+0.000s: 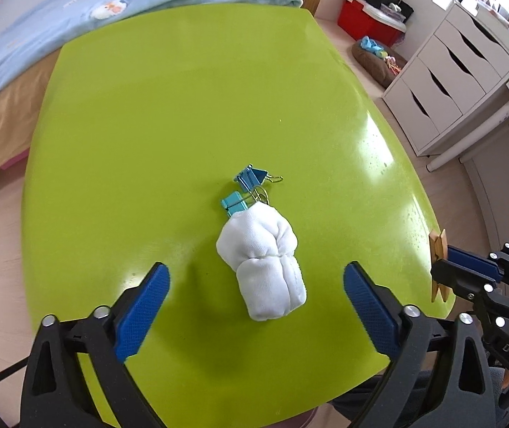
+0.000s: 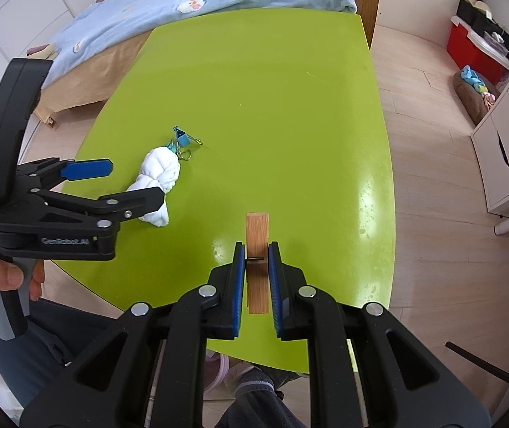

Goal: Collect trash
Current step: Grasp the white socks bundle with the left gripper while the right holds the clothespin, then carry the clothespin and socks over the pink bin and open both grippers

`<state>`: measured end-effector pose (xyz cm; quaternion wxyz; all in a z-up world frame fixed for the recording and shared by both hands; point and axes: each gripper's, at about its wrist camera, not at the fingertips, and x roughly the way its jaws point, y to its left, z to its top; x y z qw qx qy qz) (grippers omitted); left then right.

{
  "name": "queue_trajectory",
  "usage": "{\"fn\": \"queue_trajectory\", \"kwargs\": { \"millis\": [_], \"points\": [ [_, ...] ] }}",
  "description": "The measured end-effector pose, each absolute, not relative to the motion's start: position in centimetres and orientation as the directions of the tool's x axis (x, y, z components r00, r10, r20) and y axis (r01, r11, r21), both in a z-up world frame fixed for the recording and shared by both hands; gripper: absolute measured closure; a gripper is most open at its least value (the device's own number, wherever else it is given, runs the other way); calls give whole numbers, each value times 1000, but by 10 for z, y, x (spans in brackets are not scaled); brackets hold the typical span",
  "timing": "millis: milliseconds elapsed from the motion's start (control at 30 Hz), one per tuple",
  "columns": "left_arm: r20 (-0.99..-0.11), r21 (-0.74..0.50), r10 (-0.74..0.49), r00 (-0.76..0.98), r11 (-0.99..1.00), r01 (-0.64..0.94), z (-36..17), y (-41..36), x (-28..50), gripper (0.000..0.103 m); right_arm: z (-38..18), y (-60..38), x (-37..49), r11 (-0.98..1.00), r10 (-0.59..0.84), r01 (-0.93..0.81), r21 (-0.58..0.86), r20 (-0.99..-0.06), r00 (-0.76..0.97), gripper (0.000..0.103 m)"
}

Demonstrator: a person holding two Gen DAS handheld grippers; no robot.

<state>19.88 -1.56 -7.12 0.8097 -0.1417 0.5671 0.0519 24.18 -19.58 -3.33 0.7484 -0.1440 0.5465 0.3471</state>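
Table: the green table (image 1: 190,114) stretched out ahead of both tongs.
Left gripper (image 1: 256,281): it hovered with fingers spread wide and held nothing.
Right gripper (image 2: 256,249): it was clamped on the wooden clothespin (image 2: 257,235), above the near table edge.
White cloth bundle (image 1: 267,264): it lay on the table between the left fingers.
Blue binder clips (image 1: 245,189): two, just beyond the bundle, touching its far end.
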Motion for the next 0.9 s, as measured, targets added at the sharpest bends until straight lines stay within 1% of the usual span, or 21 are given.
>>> {"fn": "queue_trajectory", "kwargs": {
  "millis": [100,167,233,267,500,767,900],
  "points": [
    [-936,-165,-76,343,957,-239,-75,-18,199,32,-34,-196,242,717,364,-676,167,-917,161,90],
    [-939,-150,-66,337,961,-230,-76,-20,198,60,-36,-196,242,718,365,-676,168,-917,160,90],
    [-939,-145,-62,339,964,-224,-74,-19,196,69,-36,-196,242,719,367,-674,170,-916,160,90],
    [-938,-140,-59,342,966,-217,-73,-19,195,72,-36,-196,242,719,368,-674,171,-916,160,90],
    [-924,-102,-27,382,979,-179,-63,-19,187,74,-34,-190,237,711,378,-683,170,-911,166,90],
    [-898,-64,15,439,984,-165,-45,-13,157,74,-27,-180,225,697,394,-697,169,-902,175,90],
    [-879,-68,19,476,984,-165,-36,-11,138,74,-19,-178,213,686,418,-705,178,-890,182,90]
  ]
}}
